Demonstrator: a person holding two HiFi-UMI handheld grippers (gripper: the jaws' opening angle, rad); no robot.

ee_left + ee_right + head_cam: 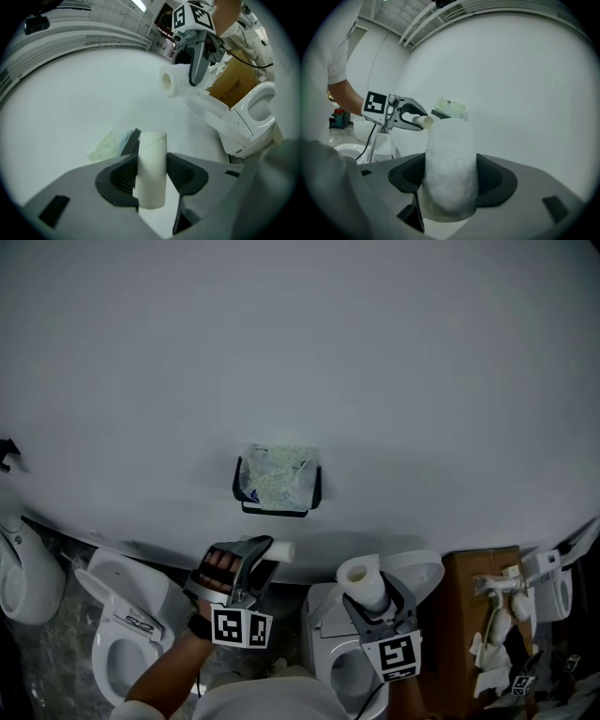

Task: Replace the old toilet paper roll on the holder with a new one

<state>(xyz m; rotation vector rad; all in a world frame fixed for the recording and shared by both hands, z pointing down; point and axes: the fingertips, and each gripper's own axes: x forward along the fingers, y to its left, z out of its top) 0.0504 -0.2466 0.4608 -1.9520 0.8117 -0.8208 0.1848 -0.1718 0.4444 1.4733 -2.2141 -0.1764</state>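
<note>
apparently cardboard tube [151,168] left, roll [449,164] right

The roll [449,164] is white, the tube [151,166] cream, the holder [275,510] black, its wrapper [278,474] seemingly greenish.

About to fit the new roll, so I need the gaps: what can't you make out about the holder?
Head view: any spindle in the holder, hidden behind the crumpled printed sheet inside it.
Left gripper view: most of the holder, behind the cardboard tube.
Right gripper view: holder's lower part, behind the toilet paper roll.
Sheet's print: too small in every view.
</note>
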